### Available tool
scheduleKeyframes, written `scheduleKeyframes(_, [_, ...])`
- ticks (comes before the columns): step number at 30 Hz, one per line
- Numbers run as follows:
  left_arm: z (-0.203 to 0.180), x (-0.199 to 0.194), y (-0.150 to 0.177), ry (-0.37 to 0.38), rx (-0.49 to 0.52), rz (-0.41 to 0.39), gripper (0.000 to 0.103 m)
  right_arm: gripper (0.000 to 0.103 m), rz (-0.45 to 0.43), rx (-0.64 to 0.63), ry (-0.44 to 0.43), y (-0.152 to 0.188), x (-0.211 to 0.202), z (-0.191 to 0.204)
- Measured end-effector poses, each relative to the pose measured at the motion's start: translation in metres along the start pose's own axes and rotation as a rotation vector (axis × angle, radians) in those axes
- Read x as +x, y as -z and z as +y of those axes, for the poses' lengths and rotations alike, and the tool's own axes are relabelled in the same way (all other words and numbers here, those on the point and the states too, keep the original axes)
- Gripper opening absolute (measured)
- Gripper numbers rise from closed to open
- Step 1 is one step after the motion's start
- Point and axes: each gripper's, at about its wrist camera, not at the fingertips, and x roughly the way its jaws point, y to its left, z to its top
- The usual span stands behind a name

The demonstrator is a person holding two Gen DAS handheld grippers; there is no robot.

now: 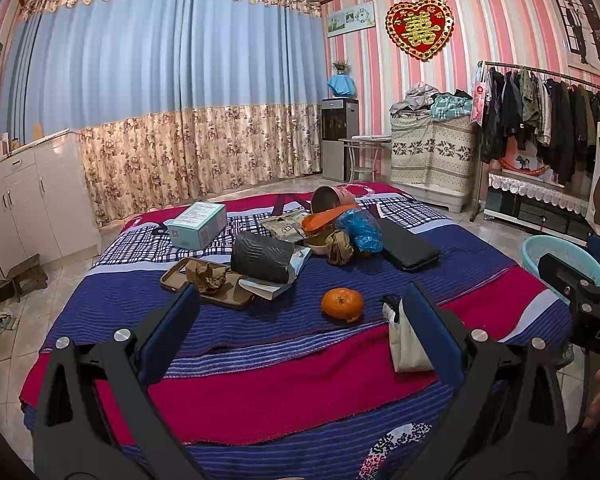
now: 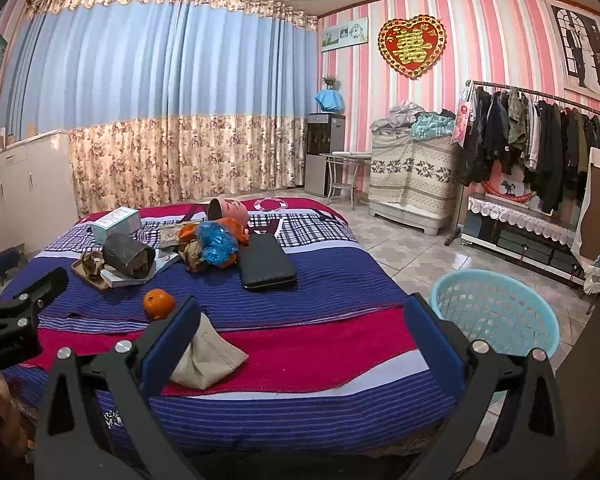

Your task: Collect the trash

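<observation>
Bedroom, bed (image 1: 260, 380) strewn with litter. Both tongs (image 1: 296, 332) (image 2: 300, 336) spread, empty. Basket (image 2: 496, 312) sits off bed edge; risk: orange (image 1: 342, 303) rolls away if nudged.

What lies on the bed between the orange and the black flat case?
Nothing: in both wrist views the stretch of blue striped blanket between the orange and the black case is bare.

on the bed (image 1: 260, 380) an orange (image 1: 342, 303) lies left of a pouch (image 1: 404, 344); behind them sit a tray (image 1: 220, 292), a box (image 1: 198, 224), a tipped bucket (image 1: 332, 200). a basket (image 2: 496, 312) stands on the floor right of the bed.
</observation>
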Motion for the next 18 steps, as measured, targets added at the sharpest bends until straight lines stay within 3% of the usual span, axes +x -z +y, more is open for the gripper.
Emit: scheduleKeyframes(18, [0.0064,-0.0023,-0.0012,-0.001,0.0,-0.003,0.098,0.099,0.001,0.004,-0.005,0.0012,-0.0004,0.0003])
